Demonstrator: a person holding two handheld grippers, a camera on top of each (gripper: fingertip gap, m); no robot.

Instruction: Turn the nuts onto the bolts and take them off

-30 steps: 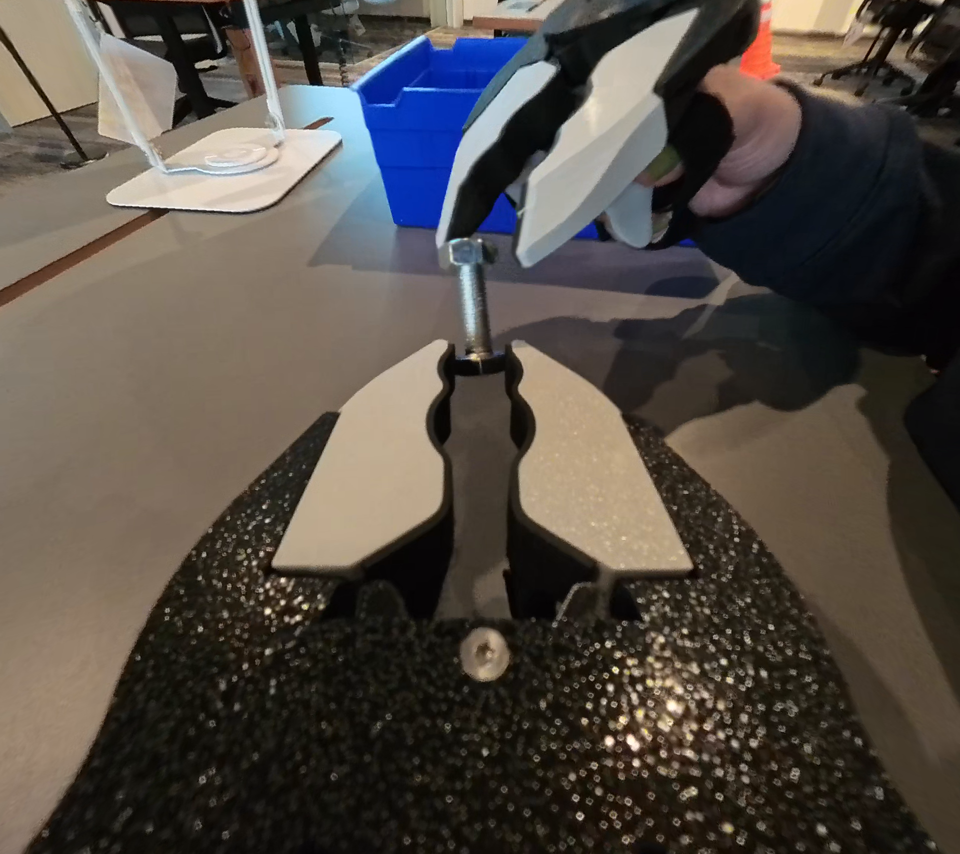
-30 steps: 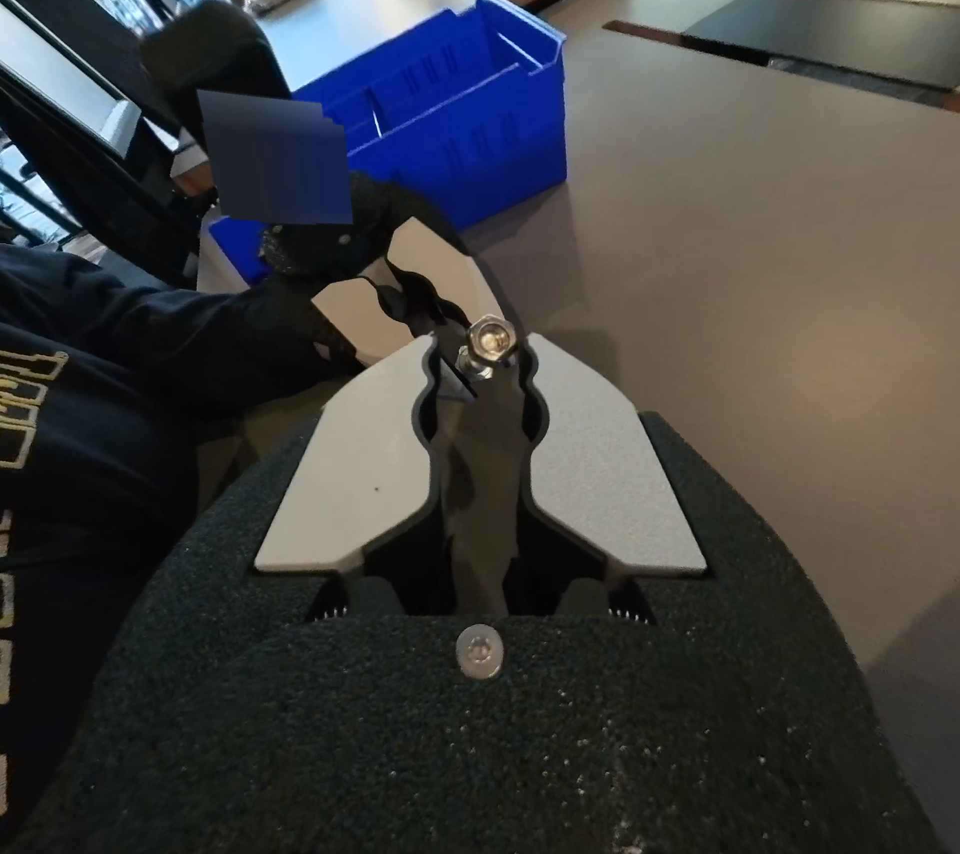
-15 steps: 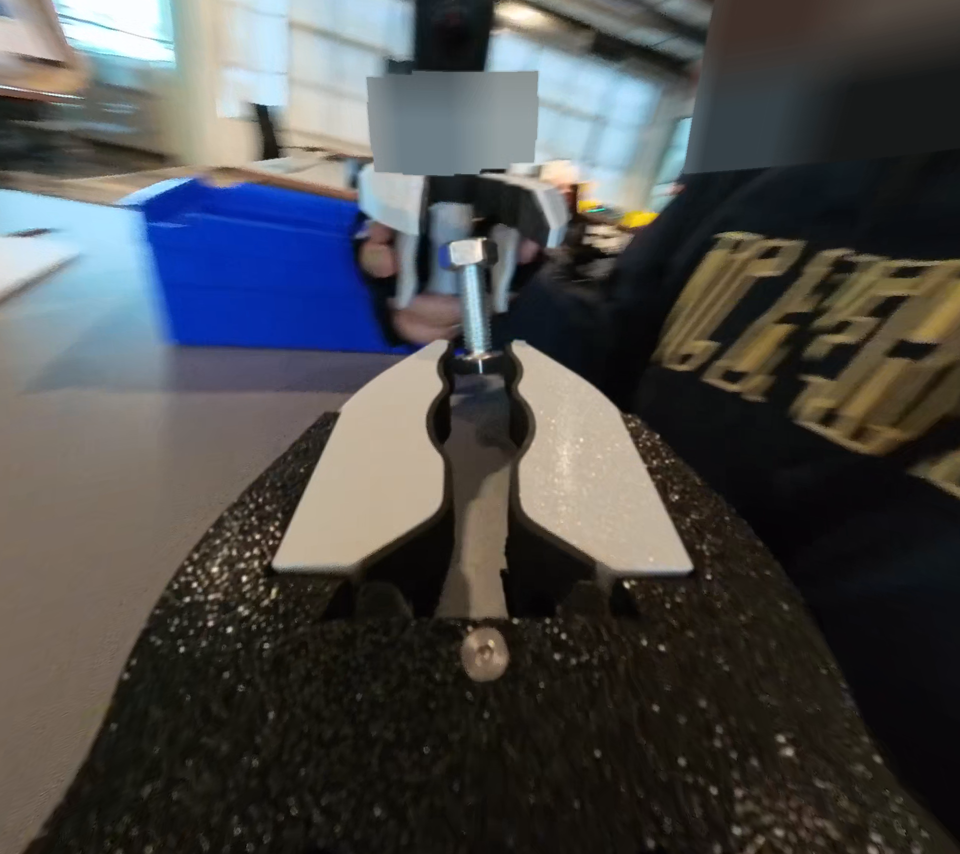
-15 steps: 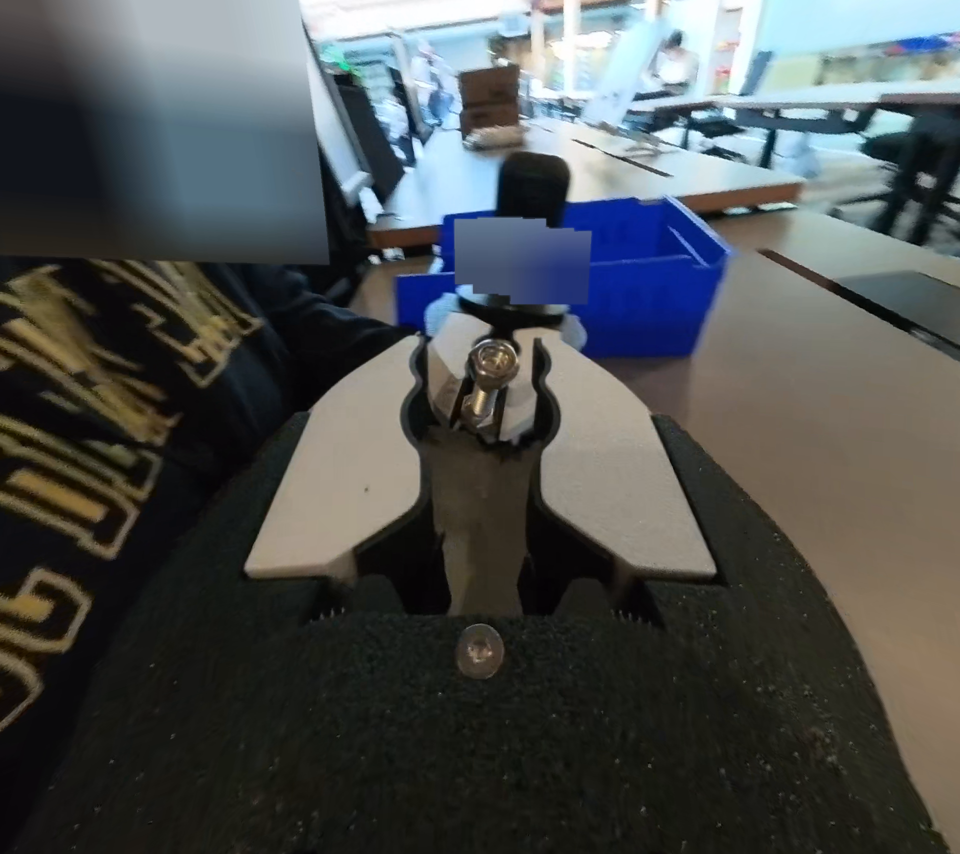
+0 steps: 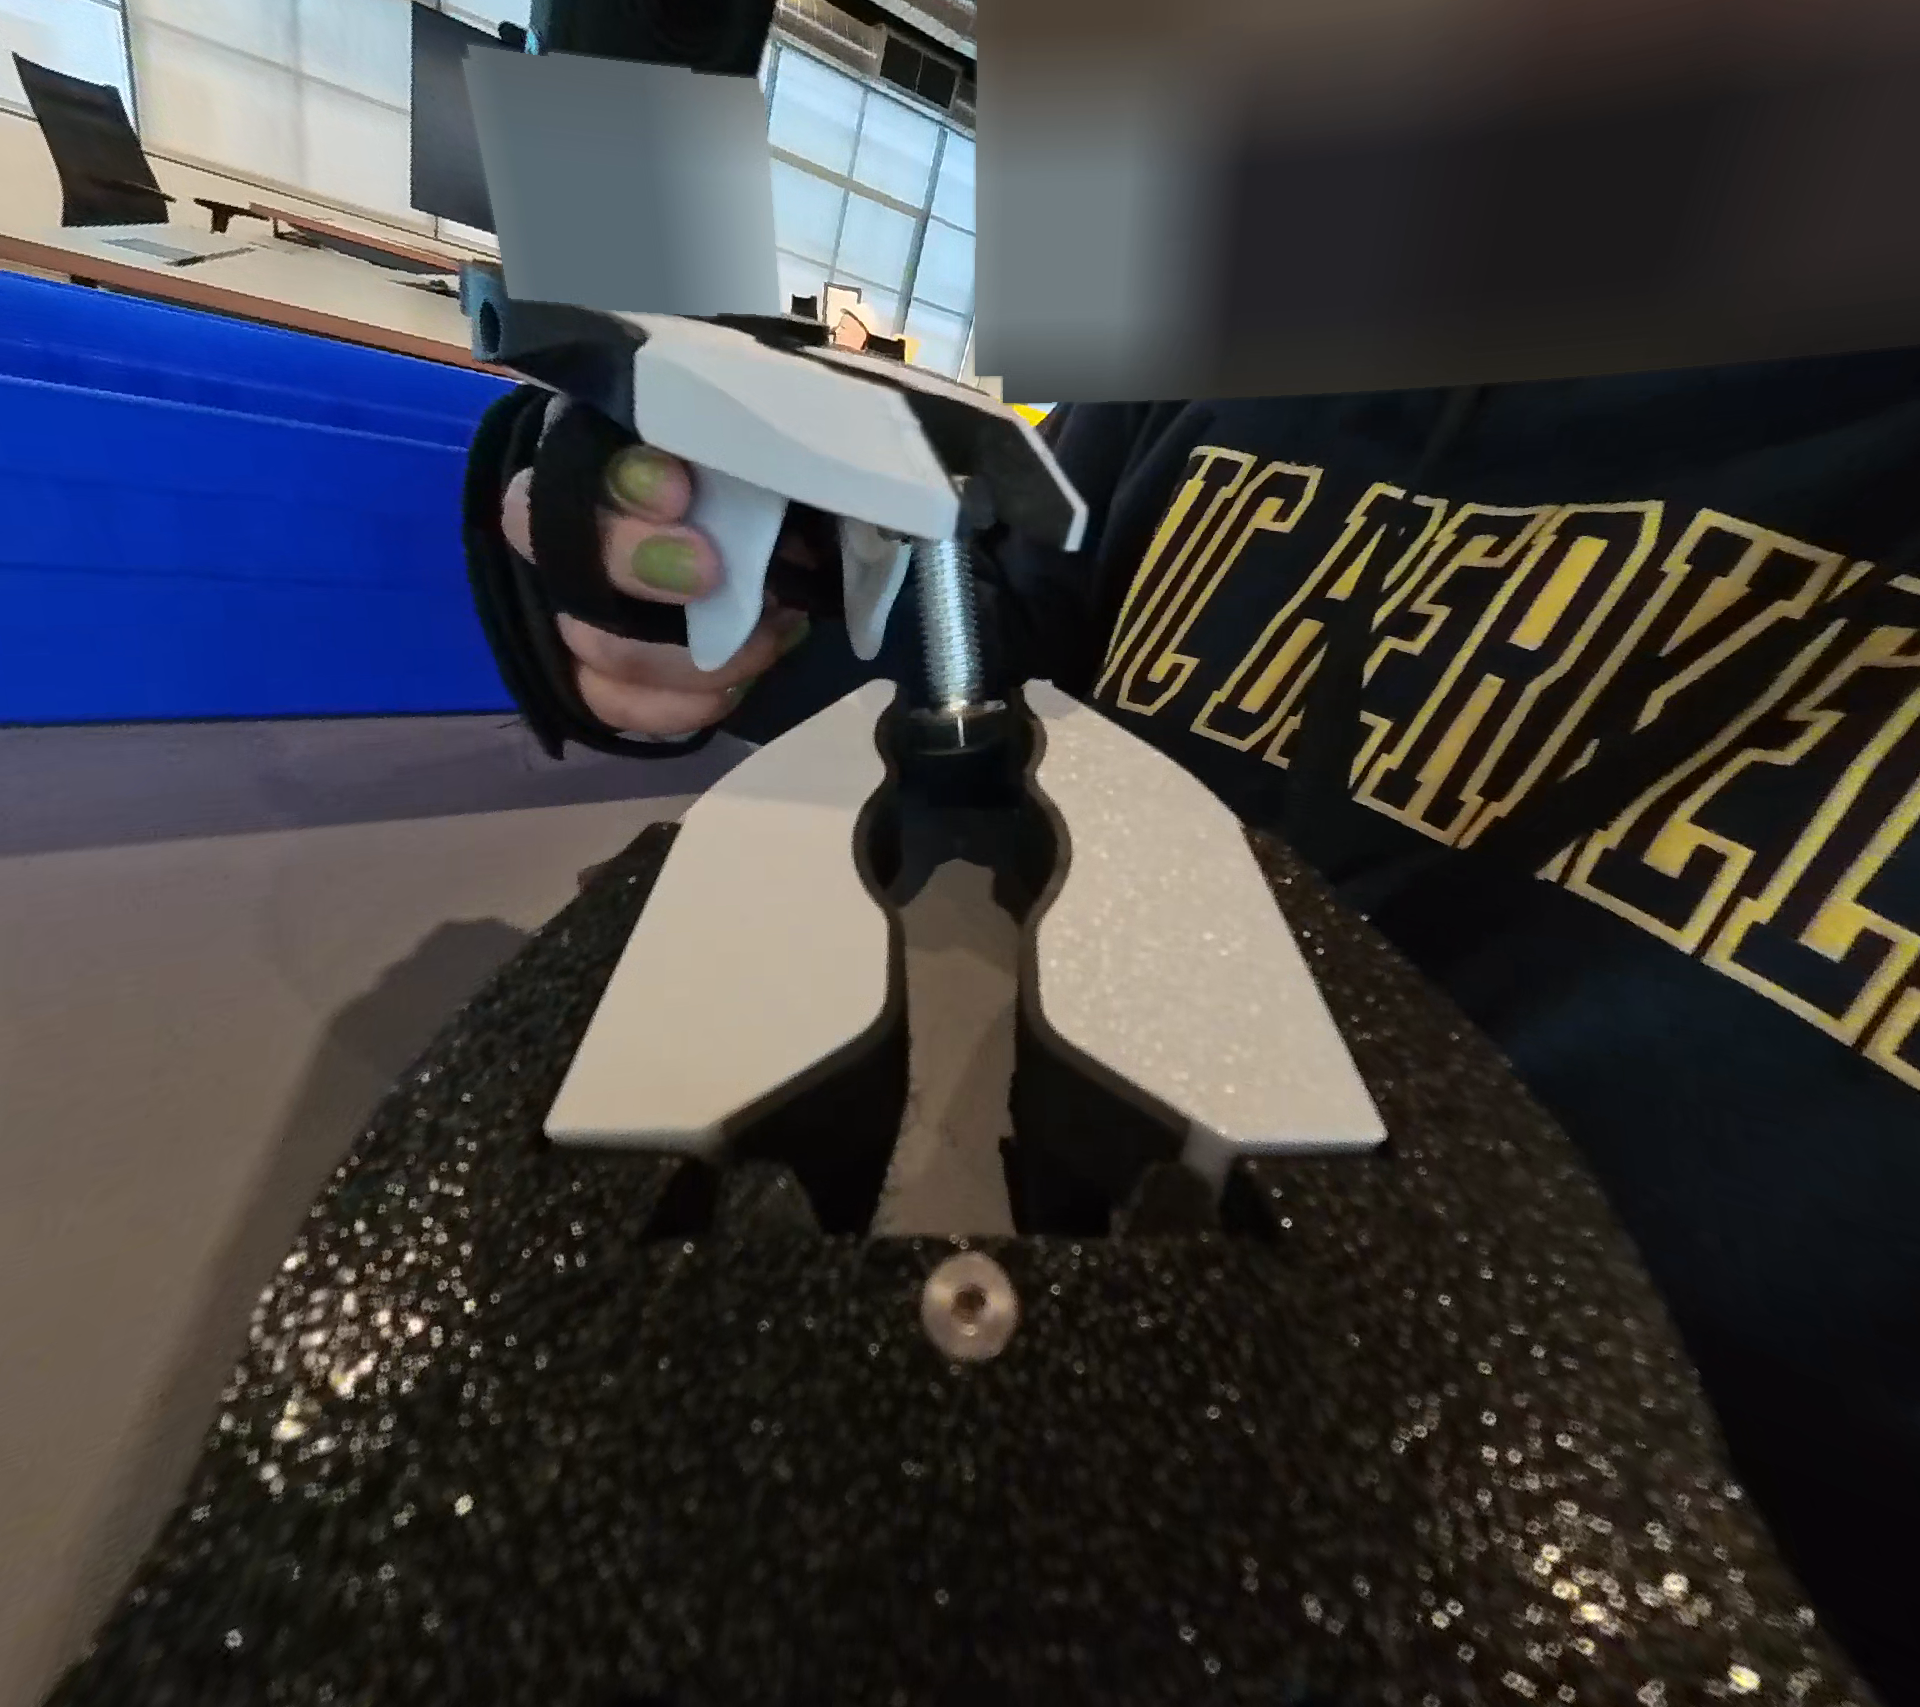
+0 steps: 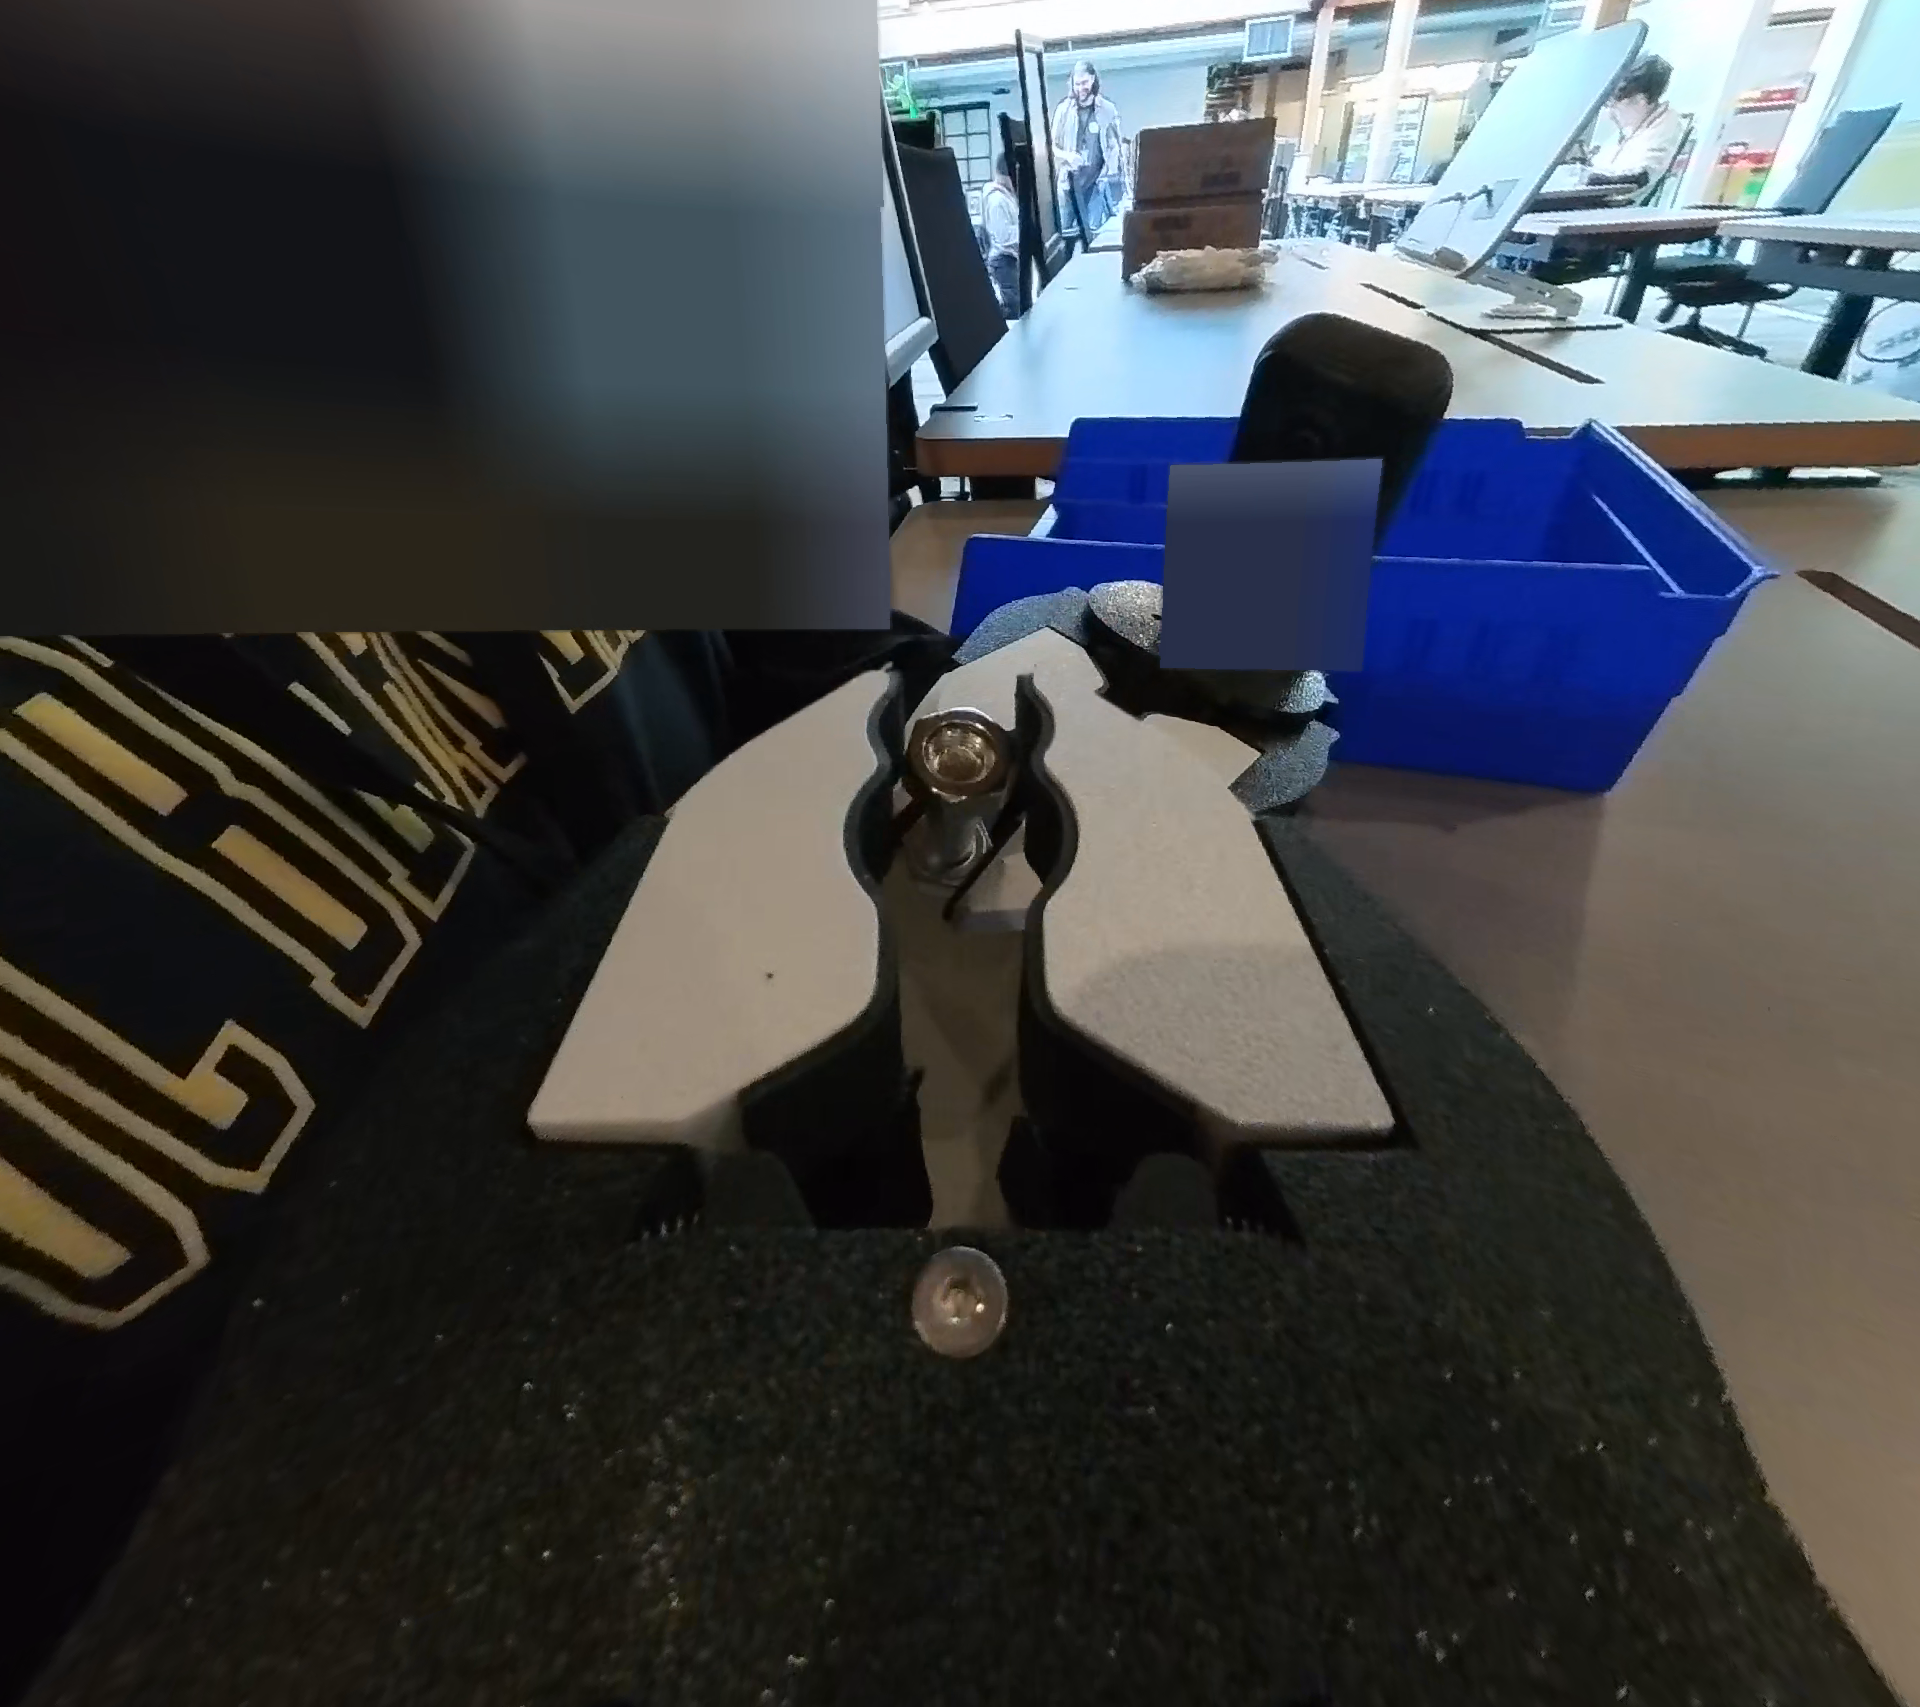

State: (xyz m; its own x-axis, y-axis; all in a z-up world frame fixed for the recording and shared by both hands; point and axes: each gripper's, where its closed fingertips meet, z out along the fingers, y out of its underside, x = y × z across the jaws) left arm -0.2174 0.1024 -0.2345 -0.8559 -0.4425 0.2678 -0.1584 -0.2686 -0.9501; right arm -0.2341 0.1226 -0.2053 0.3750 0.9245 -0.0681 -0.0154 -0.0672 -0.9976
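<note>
Both grippers now lifted off the table toward the person | left gripper clamps nut | right gripper closed on bolt head | blue bin far right

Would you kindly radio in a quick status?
Left gripper shut on nut. Right gripper shut on bolt head. Blue bin behind, nothing obstructing.

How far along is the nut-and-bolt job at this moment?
Done: the nut sits on the threaded end of the bolt. In hand: the left gripper clamps the nut, and the right gripper closes around the bolt's hex head. Left: more turning; which direction cannot be told here.
</note>
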